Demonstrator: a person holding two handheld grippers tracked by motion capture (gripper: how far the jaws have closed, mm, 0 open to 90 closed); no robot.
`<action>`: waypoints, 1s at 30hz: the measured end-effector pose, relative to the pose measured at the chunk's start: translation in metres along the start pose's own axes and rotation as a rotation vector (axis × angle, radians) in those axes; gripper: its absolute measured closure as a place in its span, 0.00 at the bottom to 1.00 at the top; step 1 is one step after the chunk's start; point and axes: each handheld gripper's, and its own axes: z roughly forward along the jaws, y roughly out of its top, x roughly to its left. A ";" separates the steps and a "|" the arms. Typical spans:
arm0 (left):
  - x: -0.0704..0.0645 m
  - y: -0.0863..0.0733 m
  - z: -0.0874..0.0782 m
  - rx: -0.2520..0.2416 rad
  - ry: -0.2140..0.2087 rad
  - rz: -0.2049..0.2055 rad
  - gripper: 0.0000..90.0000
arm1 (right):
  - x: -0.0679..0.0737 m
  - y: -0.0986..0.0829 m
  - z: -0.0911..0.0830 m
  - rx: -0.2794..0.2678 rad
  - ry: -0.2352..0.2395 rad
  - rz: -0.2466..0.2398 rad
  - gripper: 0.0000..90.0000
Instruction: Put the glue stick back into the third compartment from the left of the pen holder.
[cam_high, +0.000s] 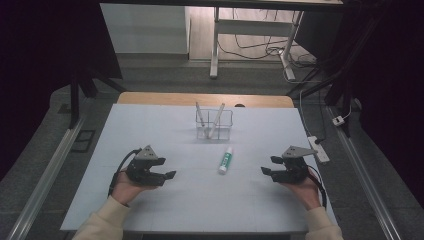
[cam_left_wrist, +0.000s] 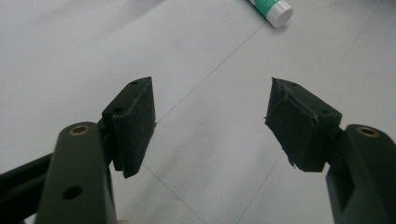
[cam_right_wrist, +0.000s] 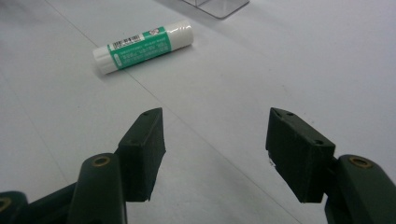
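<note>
The left gripper (cam_high: 167, 169) is black, with a grey three-cornered plate on top, and a hand in a cream sleeve holds it over the left half of the pale grey counter (cam_high: 150, 130), nearer to the front edge than to the back edge. Its jaws are spread wide and hold nothing; in the left gripper view (cam_left_wrist: 210, 121) there is bare counter surface between the two black pads (cam_left_wrist: 135, 126).

Near the middle of the counter lies the white glue stick with a green label (cam_high: 226, 160). It lies flat on its side, with its long axis running roughly from the front edge towards the back edge. It is between the two grippers and well apart from both. In the left gripper view its white end (cam_left_wrist: 273, 8) shows at the top edge. In the right gripper view the whole stick (cam_right_wrist: 142, 46) lies beyond the jaws, up and to the left.

Behind the glue stick, towards the back edge, stands a clear plastic holder (cam_high: 214, 124) with two pale sticks (cam_high: 216, 121) that lean inside it.

The right gripper (cam_high: 267, 167) is held over the right half of the counter, close to the right edge. Its jaws are also spread apart with nothing between them (cam_right_wrist: 215, 149).
</note>
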 end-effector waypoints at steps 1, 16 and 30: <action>0.000 -0.001 0.000 0.002 0.001 0.002 0.36 | 0.001 0.001 0.001 0.009 0.001 0.004 0.41; 0.002 -0.018 -0.005 0.024 0.019 -0.019 0.36 | 0.019 0.015 0.017 0.114 -0.015 0.001 0.39; 0.006 -0.025 -0.004 0.040 0.025 -0.025 0.35 | 0.029 0.061 0.049 0.229 -0.017 0.109 0.35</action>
